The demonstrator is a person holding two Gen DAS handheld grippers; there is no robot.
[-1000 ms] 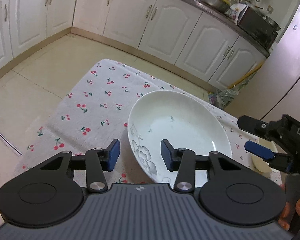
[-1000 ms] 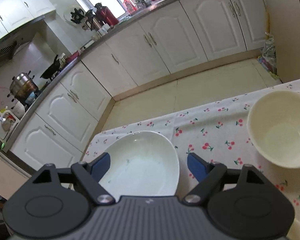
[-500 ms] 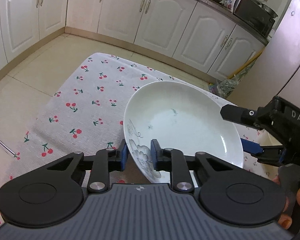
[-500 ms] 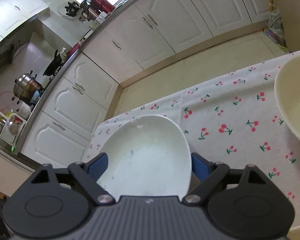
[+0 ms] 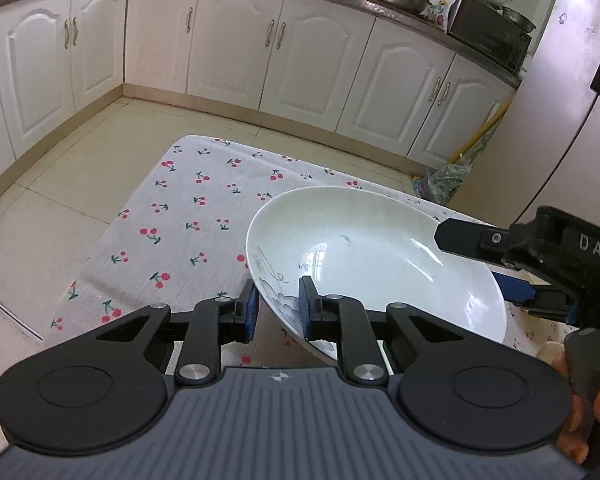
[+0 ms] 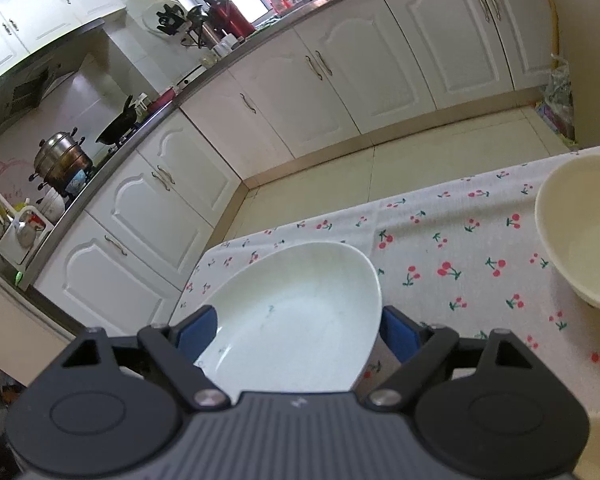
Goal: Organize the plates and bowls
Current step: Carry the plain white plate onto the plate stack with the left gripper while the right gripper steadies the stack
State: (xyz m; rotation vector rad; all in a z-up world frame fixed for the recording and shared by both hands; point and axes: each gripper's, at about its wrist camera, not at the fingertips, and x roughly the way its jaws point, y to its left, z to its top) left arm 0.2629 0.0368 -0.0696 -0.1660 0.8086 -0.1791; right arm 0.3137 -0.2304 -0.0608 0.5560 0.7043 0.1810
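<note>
Over the cherry-print cloth on the table [image 5: 204, 200], seen from the left wrist, the left gripper [image 5: 278, 307] is clenched on the near rim of the white plate [image 5: 372, 256], one blue pad under the rim and one inside it, right on the grey flower pattern. The plate sits tilted, its near edge raised off the cloth; whether its far side touches the table I cannot tell. At the right edge of this view the right gripper [image 5: 496, 264] reaches to the plate's opposite rim, one black finger above it and a blue pad below, spread apart and not pinching.

From the right wrist, the same plate [image 6: 296, 320] fills the space between the two blue pads, which stand wide of it on either side; the right gripper [image 6: 298, 330] is released and holds nothing. A cream bowl [image 6: 580, 232] rests on the cloth well apart to the right.

To my eye the step in hand is lifting the plate to carry it toward the bowl's side. A rim pinch on a wide, glazed dish looks easy to lose, so I would keep the plate close to level, move it slowly, and let the right gripper steady the far rim before the lift goes higher.
</note>
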